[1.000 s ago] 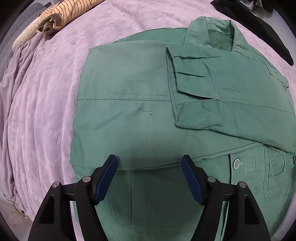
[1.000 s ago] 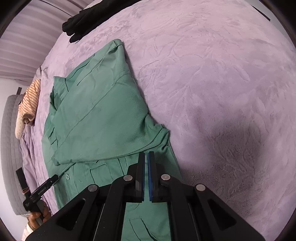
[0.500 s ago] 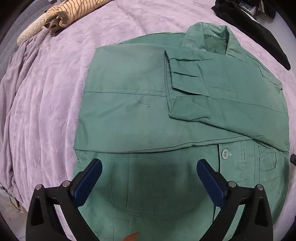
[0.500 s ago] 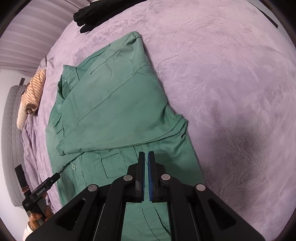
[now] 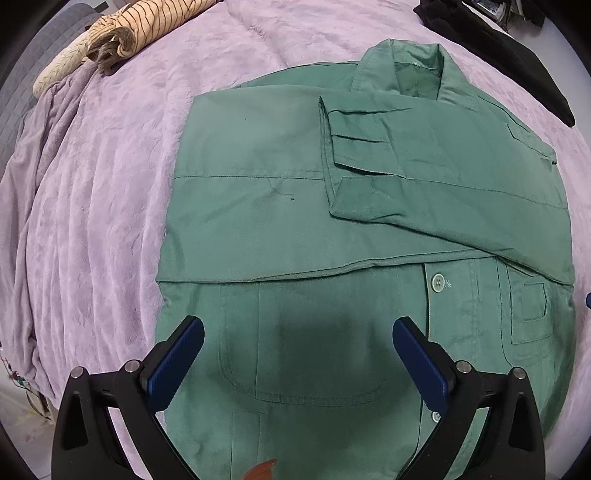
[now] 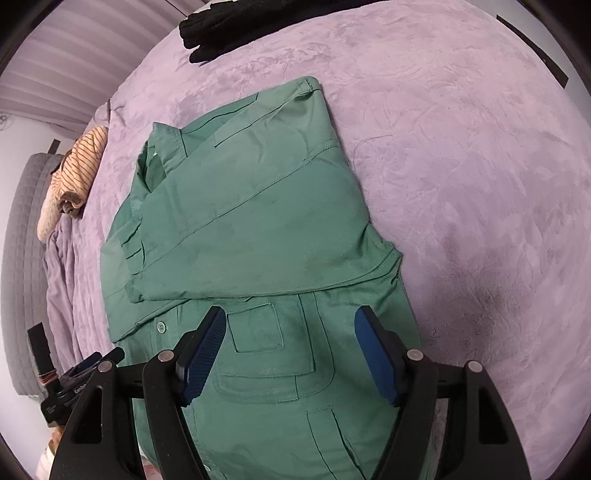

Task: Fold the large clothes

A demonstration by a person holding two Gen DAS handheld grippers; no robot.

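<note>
A green button-up jacket (image 5: 280, 206) lies flat on the purple bedspread (image 5: 92, 192), collar at the far end, both sleeves folded across its chest. My left gripper (image 5: 297, 328) hangs open above the jacket's lower left panel, nothing between its blue pads. In the right wrist view the same jacket (image 6: 255, 221) fills the centre. My right gripper (image 6: 290, 321) hovers over the chest pocket, its jaws opening, with no cloth between them. The left gripper (image 6: 77, 373) shows at the lower left edge of that view.
A striped tan garment (image 5: 122, 29) lies bunched at the far left by a grey headboard (image 6: 22, 258). Black clothing (image 5: 517, 55) sits at the far right of the bed. Bare purple bedspread (image 6: 461, 166) stretches to the jacket's right.
Both grippers have risen off the jacket. The left jaws spread from partly open to wide. The right jaws, shut until half a second ago, now stand apart.
</note>
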